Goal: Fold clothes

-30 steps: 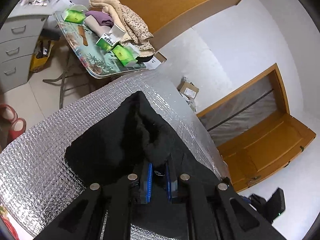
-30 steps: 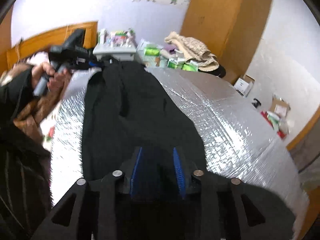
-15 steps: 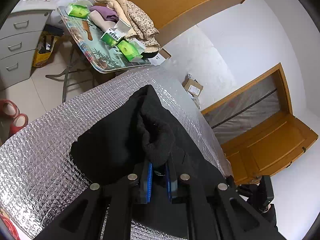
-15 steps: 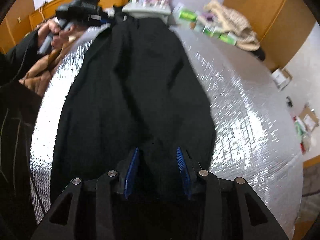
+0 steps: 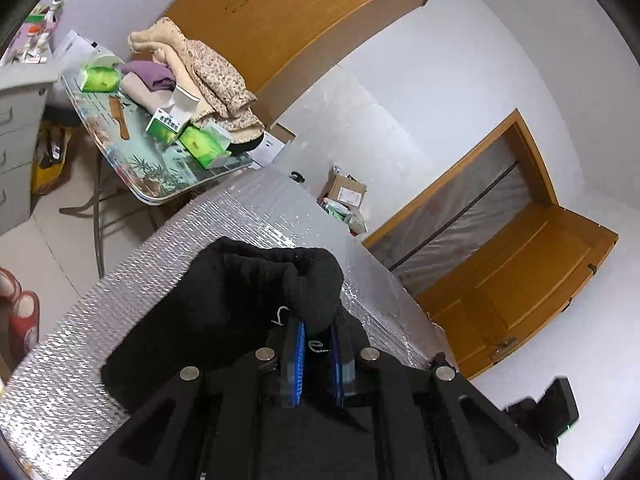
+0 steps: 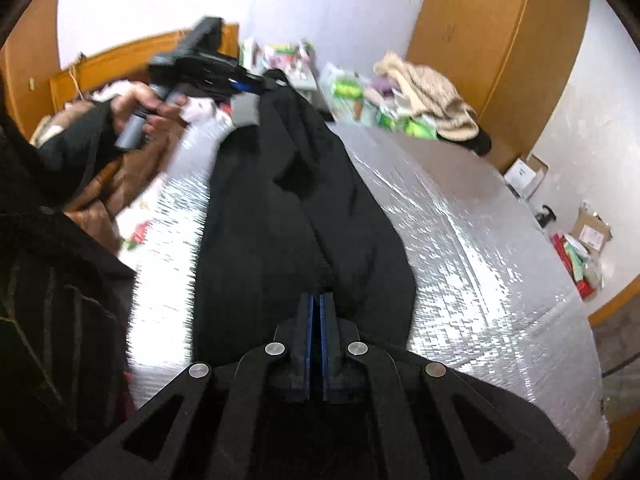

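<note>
So far: no fold visible — all folding remains.
Garment: black garment (image 6: 288,208) lies lengthwise on the silver mat (image 6: 460,240).
Left gripper (image 5: 318,344): pinches a bunched end.
Right gripper (image 6: 317,308): clamped on the near edge — judged from the pulled cloth.

One black garment (image 6: 280,216), two tongs, three green boxes (image 5: 100,79), one silver mat (image 6: 460,248).

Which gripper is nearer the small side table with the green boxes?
Left. The left gripper grips the black garment at the end nearest the side table; the right gripper holds the opposite end.
</note>
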{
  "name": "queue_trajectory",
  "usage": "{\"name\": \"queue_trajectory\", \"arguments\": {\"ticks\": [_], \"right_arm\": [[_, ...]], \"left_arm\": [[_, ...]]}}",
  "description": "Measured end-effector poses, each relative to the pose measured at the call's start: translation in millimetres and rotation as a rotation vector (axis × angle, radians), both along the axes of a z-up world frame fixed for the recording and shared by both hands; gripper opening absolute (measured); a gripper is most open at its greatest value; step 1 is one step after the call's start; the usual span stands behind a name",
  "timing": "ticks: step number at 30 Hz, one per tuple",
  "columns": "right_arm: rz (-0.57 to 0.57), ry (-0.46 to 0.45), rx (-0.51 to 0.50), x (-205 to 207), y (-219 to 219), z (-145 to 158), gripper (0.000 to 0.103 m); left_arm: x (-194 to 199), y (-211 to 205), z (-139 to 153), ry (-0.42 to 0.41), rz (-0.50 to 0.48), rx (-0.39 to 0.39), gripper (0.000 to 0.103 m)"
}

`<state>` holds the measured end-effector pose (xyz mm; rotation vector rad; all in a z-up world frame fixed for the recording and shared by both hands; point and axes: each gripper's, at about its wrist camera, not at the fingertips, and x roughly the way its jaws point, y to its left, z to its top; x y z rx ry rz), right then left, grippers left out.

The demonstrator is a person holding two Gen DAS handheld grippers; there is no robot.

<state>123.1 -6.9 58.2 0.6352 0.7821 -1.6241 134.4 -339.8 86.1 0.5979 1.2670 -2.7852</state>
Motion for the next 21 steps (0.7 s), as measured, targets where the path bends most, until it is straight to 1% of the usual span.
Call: {"name": "queue_trajectory", "arguments": {"ticks": [2,3,5,7,8,9,10,13,15,17,19,21], "right_arm": [[0.017,-0.013,0.006,17.5,1.0,-4.4,0.003],[0.025,-0.027,0.014,24.6,0.3,-11.0,0.003],[0.031,-0.084,0.034,32.1,-2.4,-31.4,0.003],[0.011,-0.115,0.063,32.0,-6.0,-49.7,0.004],[-0.004,-0.131,0.083,31.3,-8.2,-59.2,0.005],[-0.019,-0.147,0.102,30.6,-10.5,-68.7,0.007],[-0.027,-0.156,0.111,31.0,-11.1,-73.4,0.007],[-0.022,-0.157,0.085,33.1,-8.5,-61.9,0.010],[-0.038,-0.155,0.045,31.0,-4.9,-51.3,0.013],[-0.080,-0.171,-0.011,26.3,-0.2,-42.4,0.014],[-0.125,-0.186,-0.063,20.9,3.5,-34.8,0.015],[-0.191,-0.192,-0.100,12.6,3.0,-32.4,0.016]], "left_arm": [[6.5,-6.5,-15.3,-0.016,0.005,0.025,0.011],[9.8,-11.6,-28.8,-0.042,0.016,0.044,0.011],[15.5,-21.6,-57.3,-0.105,0.041,0.090,0.011],[21.1,-29.9,-86.0,-0.163,0.055,0.154,0.012],[24.8,-31.2,-93.3,-0.166,0.058,0.176,0.012],[29.0,-31.0,-95.4,-0.157,0.060,0.184,0.012],[32.7,-30.0,-93.0,-0.155,0.064,0.172,0.012],[39.7,-26.8,-80.3,-0.166,0.077,0.120,0.013],[43.9,-25.8,-73.2,-0.173,0.093,0.095,0.014],[48.1,-25.6,-68.3,-0.176,0.112,0.079,0.014],[49.7,-24.4,-65.0,-0.175,0.126,0.082,0.015],[50.3,-23.6,-63.6,-0.193,0.137,0.088,0.016]]}}
